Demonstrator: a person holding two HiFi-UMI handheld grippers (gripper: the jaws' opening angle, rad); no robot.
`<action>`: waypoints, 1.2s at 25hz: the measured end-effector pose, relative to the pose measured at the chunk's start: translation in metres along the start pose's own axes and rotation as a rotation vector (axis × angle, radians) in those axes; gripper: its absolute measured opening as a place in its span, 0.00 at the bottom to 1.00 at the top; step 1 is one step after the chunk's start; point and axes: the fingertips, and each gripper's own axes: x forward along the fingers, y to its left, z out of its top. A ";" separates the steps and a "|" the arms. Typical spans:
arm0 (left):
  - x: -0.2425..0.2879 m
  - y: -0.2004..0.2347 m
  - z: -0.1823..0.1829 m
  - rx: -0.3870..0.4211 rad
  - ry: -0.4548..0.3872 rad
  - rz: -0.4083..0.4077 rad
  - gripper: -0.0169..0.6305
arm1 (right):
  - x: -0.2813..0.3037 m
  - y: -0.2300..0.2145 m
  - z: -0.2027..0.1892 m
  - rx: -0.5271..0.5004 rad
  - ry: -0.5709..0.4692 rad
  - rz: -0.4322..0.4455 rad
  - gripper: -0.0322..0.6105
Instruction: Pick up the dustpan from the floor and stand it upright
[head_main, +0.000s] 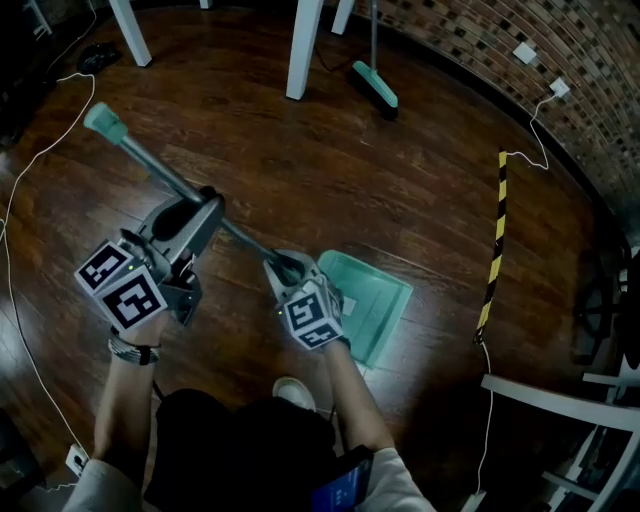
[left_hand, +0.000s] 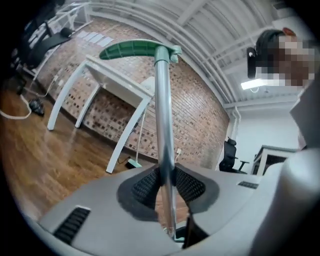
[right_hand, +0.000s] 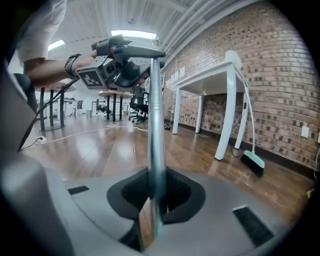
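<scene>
The teal plastic dustpan (head_main: 372, 300) hangs low in front of the person, its scoop just to the right of the right gripper (head_main: 290, 268) and close over the dark wooden floor (head_main: 300, 160). From where I stand I can't say whether its edge touches the boards. Its long silver metal handle (head_main: 160, 172) slants up and away to the person's left, ending in a green curved grip (head_main: 105, 122).

Both claws are clamped on that handle. The left gripper (head_main: 205, 212) has its ribbed pads pressed on the tube partway up, the one nearer the green grip. The right gripper has closed round the tube lower down, just above the scoop. From the right gripper's camera the tube (right_hand: 156, 115) runs straight up to the left gripper (right_hand: 125, 60).

So the long axis is leaning, not vertical, with the scoop at the low end. I'd judge that the left hand has to bring the top end over the scoop while the right one steadies the bottom.
</scene>
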 end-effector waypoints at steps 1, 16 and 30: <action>0.007 -0.015 0.007 0.050 -0.003 -0.003 0.15 | -0.003 -0.004 0.007 0.020 -0.042 -0.003 0.14; 0.047 -0.175 -0.007 0.503 0.034 -0.164 0.15 | -0.056 -0.023 0.027 0.125 -0.306 0.038 0.14; 0.036 -0.167 -0.006 0.549 -0.033 -0.128 0.26 | -0.064 -0.013 0.011 0.122 -0.234 0.047 0.35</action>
